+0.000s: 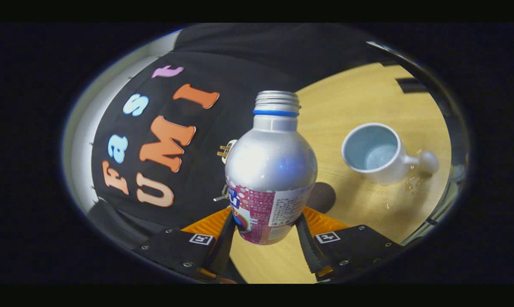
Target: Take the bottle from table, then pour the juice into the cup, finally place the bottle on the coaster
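silver bottle gripped above a wooden table

clamped between the two fingers of the gripper [263, 232]: a silver aluminium bottle [270, 170] with a pink and white printed label around its lower body. both fingers pressed against the label, one on each side. bottle lifted off the pale wooden table [346, 102], tilted in the view along with the whole scene. threaded metal neck uncapped, with a blue plastic ring just below the thread. beyond the fingers and beside the bottle, well apart from it: a white ceramic cup [378, 153] with a rounded handle, standing on the table, open mouth visible, pale inside. a few clear droplets [412, 181] on the wood near the cup's handle. a dark round shadow on the table just beside the bottle's base.
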Available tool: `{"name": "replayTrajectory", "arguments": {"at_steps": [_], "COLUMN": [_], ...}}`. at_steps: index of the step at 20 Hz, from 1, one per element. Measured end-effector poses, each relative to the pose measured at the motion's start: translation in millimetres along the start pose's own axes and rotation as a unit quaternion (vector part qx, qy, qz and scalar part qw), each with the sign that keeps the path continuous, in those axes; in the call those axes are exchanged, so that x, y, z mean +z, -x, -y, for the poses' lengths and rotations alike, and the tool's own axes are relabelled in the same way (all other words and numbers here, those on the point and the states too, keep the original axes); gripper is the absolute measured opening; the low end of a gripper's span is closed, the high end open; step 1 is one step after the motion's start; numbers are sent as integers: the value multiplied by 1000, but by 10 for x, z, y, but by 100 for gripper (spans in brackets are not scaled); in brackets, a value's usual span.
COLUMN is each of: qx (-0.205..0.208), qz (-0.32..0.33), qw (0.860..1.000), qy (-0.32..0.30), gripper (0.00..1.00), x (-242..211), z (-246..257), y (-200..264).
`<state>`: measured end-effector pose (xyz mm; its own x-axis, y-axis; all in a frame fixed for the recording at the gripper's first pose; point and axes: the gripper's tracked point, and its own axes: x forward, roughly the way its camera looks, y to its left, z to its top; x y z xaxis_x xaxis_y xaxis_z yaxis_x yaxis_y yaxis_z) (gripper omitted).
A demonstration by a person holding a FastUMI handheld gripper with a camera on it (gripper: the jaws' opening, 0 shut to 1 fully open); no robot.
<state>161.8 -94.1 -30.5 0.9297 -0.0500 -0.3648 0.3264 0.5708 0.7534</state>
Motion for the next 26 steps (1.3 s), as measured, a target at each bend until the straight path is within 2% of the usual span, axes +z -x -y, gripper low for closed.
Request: {"name": "replayTrajectory", "arguments": {"at_steps": [3,6,9,13,16,21,26], "qx": [-3,-33,-68,-112,-124,-144,-150], "qz": [32,63,70,76,72,47,37], "qw": [990,967,945,909,891,881,883], "qy": [135,244,311,394,430,449,444], "gripper": [73,73,75,75,75,75,76], "x": [119,208,242,241,147,-60,-147], "z": [-167,-170,-104,111,204,435,595], "y": [18,-72,-224,-435,-677,-963,-1033]}}
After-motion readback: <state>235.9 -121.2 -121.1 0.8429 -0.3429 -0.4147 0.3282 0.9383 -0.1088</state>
